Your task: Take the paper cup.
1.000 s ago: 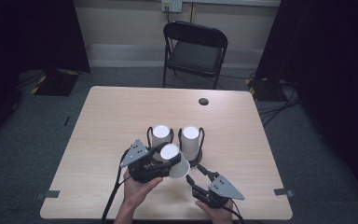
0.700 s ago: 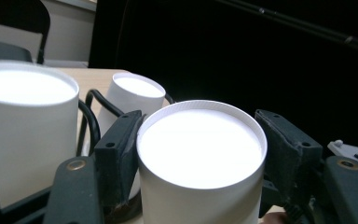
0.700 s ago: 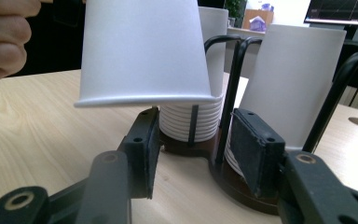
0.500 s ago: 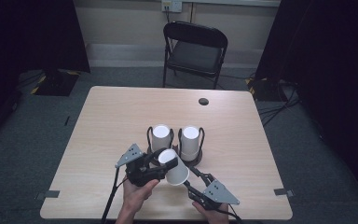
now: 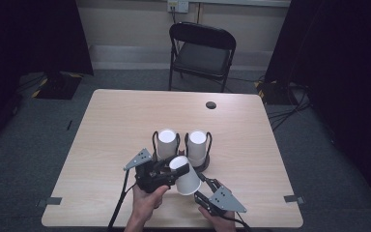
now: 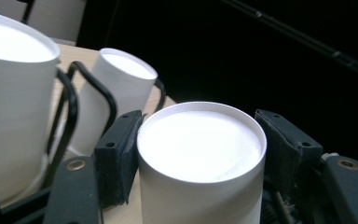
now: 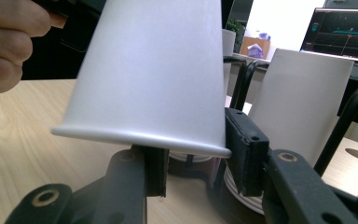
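Matt white paper cup (image 5: 186,175), smooth pale wood-grain table (image 5: 116,125), black wire holder (image 5: 207,145), matt black plastic claw (image 6: 200,154)

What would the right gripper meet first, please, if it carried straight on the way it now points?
Most likely the white paper cup held by the left gripper: the cup's wide rim already sits between the right gripper jaws.

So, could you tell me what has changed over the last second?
The right gripper has come up under the paper cup and its jaws have just been closing around the rim. The left gripper, shut on that cup's base, drew it slightly toward the person. The two cups in the black wire holder stayed put.
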Demonstrator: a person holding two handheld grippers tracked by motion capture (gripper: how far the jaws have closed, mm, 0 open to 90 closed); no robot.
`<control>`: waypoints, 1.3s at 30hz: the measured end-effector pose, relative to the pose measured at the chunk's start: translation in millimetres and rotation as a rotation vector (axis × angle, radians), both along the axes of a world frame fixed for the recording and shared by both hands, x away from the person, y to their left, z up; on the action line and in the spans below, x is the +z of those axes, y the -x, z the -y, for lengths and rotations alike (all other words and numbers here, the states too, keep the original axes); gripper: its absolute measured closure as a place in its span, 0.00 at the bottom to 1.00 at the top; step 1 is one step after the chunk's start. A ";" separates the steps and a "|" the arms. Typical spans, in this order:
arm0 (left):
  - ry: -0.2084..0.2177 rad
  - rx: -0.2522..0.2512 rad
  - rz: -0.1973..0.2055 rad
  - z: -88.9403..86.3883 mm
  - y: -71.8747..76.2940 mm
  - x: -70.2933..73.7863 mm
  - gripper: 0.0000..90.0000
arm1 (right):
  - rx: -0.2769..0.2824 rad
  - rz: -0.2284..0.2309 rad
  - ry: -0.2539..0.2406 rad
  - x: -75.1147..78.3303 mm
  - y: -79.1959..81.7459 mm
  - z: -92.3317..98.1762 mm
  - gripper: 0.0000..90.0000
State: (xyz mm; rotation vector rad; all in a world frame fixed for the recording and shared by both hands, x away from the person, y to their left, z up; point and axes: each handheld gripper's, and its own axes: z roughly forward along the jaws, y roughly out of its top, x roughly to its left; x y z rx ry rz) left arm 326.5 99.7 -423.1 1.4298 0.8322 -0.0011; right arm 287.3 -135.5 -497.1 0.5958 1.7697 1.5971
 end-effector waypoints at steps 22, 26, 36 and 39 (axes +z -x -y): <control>0.010 -0.019 -0.007 2.7 -0.8 -7.1 0.35 | -0.020 0.040 -0.029 4.3 2.4 4.1 0.89; -0.020 -0.001 0.012 1.7 -2.0 -6.0 0.34 | -0.021 0.036 -0.024 3.9 2.1 4.3 0.91; -0.054 0.039 0.038 -0.6 -3.1 -2.2 0.36 | -0.020 0.007 -0.027 5.9 3.3 7.7 0.93; -0.052 0.052 0.037 -1.6 -3.9 -2.2 0.38 | -0.018 -0.013 -0.041 7.4 3.4 9.9 0.94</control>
